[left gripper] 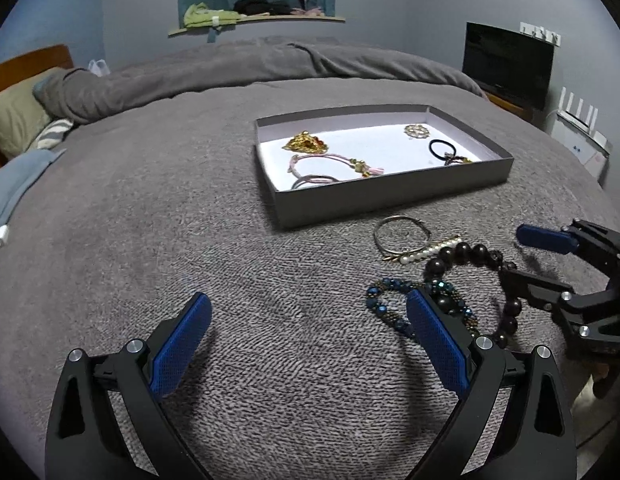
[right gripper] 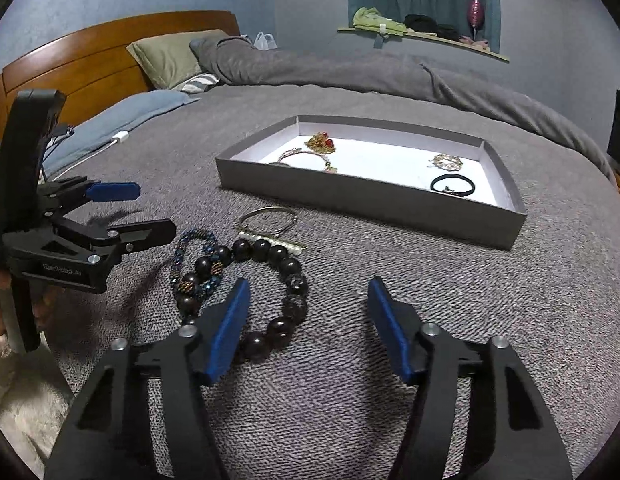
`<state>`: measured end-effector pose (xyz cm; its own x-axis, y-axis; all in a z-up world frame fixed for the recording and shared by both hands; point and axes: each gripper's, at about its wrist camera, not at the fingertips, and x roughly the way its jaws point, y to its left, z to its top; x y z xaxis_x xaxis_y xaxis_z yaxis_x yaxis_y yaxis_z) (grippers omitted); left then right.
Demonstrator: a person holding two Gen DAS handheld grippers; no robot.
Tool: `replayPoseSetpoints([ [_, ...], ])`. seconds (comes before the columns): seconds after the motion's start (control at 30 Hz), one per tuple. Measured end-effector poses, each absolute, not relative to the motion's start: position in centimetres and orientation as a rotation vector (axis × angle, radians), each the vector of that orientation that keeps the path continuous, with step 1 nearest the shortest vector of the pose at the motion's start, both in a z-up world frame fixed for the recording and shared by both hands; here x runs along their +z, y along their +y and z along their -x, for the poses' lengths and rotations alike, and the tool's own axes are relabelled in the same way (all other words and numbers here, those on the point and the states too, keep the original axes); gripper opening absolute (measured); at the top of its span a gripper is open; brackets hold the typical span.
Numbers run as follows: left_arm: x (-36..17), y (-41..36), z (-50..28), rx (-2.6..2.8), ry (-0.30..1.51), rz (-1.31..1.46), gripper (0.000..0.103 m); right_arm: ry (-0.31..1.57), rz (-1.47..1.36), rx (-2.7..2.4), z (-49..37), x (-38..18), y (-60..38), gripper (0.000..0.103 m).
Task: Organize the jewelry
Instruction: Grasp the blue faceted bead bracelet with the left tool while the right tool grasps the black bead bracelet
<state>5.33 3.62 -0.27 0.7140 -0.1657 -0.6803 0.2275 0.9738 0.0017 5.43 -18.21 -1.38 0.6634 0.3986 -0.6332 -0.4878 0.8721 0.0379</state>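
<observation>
Left wrist view: my left gripper (left gripper: pixel 307 326) stands wide with nothing between its pads, over bare grey blanket (left gripper: pixel 149 220). The blue beaded bracelet (left gripper: pixel 390 300) lies at its two o'clock, partly hidden behind the right-hand pad. The dark wooden bead bracelet (left gripper: pixel 476 250) overlaps it further right. At one o'clock lie the silver bangle (left gripper: pixel 402 232) and the pearl hair clip (left gripper: pixel 426 250), touching. Beyond them, at twelve to one o'clock, the grey box (left gripper: pixel 390 196) holds a gold piece (left gripper: pixel 305 144), a pink cord bracelet (left gripper: pixel 330 162) and a black hair tie (left gripper: pixel 448 148). My right gripper (left gripper: pixel 522 256) enters at three o'clock, one finger over the dark beads.

Right wrist view: my right gripper (right gripper: pixel 307 300) is half spread, pads pressing nothing. The dark bead bracelet (right gripper: pixel 269 292) lies mostly at its ten o'clock, its near arc passing behind the left-hand pad and just into the gap. This view shows the whole bead ring; the other does not. My left gripper (right gripper: pixel 153 212) shows at nine o'clock, spread apart.
</observation>
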Motion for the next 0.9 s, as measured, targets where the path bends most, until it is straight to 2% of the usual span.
replayPoseSetpoints([
  [0.2,-0.2,3.3,-5.3,-0.278,0.748,-0.067,0.09,0.697,0.147,0.509,-5.6,-1.7,-17.9,0.045],
  [0.3,-0.5,2.8,-5.4,-0.298,0.765,-0.081,0.08,0.696,0.148,0.511,-5.6,-1.6,-17.9,0.045],
  [0.37,-0.8,2.4,-5.6,-0.31,0.782,-0.089,0.068,0.697,0.152,0.509,-5.7,-1.7,-17.8,0.044],
  [0.43,-1.1,2.1,-5.6,-0.327,0.794,-0.093,0.061,0.701,0.152,0.508,-5.7,-1.8,-17.8,0.044],
  [0.57,-1.4,1.4,-5.6,-0.348,0.806,-0.109,0.049,0.707,0.155,0.507,-5.7,-1.8,-17.8,0.039],
  [0.9,-2.5,0.5,-6.5,-0.346,0.84,-0.146,0.04,0.724,0.177,0.492,-6.1,-2.4,-17.5,0.037],
])
